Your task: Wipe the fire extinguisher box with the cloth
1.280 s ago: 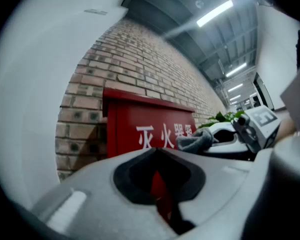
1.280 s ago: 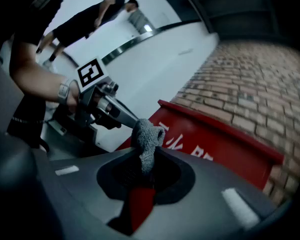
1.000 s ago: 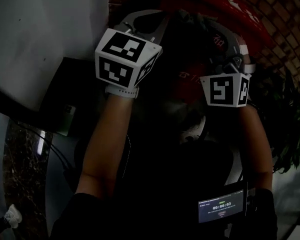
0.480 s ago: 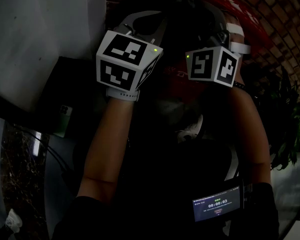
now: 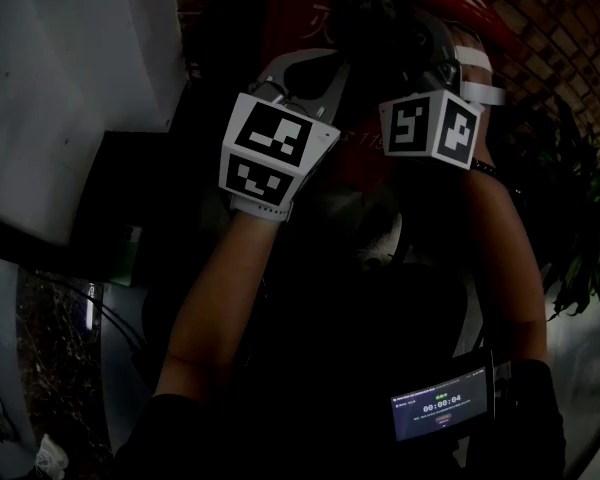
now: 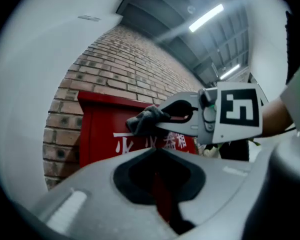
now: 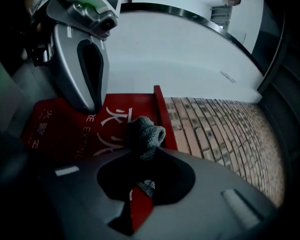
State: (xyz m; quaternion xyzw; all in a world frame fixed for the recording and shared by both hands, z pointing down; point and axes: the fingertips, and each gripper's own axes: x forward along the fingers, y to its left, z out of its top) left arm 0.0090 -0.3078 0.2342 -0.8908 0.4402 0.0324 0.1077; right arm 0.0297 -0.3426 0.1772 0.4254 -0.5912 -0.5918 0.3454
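The fire extinguisher box (image 7: 55,129) stands against a brick wall (image 7: 215,129). The cloth (image 7: 146,133), clenched in the right tongs (image 7: 146,151), has risen over the last second to the box's brick-side edge and seems to touch it, so wiping can start. The left tongs (image 6: 156,151) are closed and empty alongside. The red face beyond is free for strokes.

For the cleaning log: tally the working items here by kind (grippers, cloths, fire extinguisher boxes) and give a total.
Grippers: 2, the left gripper, shut and empty, and the right gripper
Cloths: 1, the grey cloth, held in the right gripper's jaws
Fire extinguisher boxes: 1, the red fire extinguisher box
Total: 4
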